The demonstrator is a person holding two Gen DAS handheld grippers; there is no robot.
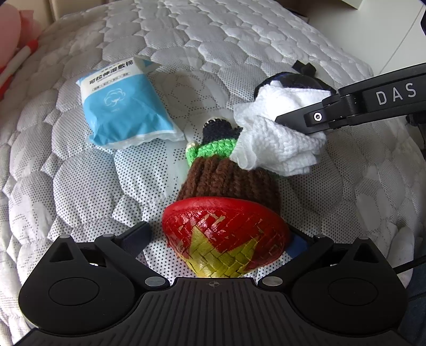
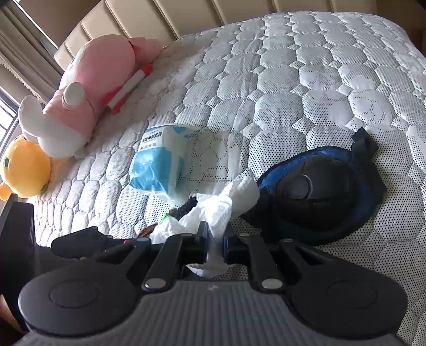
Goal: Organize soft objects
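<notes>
Nearest the left wrist camera, a red woven hat (image 1: 226,237) with a yellow star sits between the spread fingers of the left gripper (image 1: 223,239); whether the pads press on it cannot be told. Beyond the hat lies a crocheted doll (image 1: 213,165) in brown and green. The right gripper (image 2: 215,241) has its fingers pressed together on a white cloth (image 2: 213,213), held just over the doll and beside a dark blue eye mask (image 2: 319,191). A blue cotton-pad pack (image 1: 122,111) lies apart. Sorting looks barely begun: the small things lie scattered in a loose cluster, none gathered into a pile or container. Everything rests on a white quilted mattress (image 2: 293,79) against a beige padded headboard (image 2: 186,21); a pink plush (image 2: 87,87) and a yellow plush (image 2: 24,167) lie by the curtained window.
</notes>
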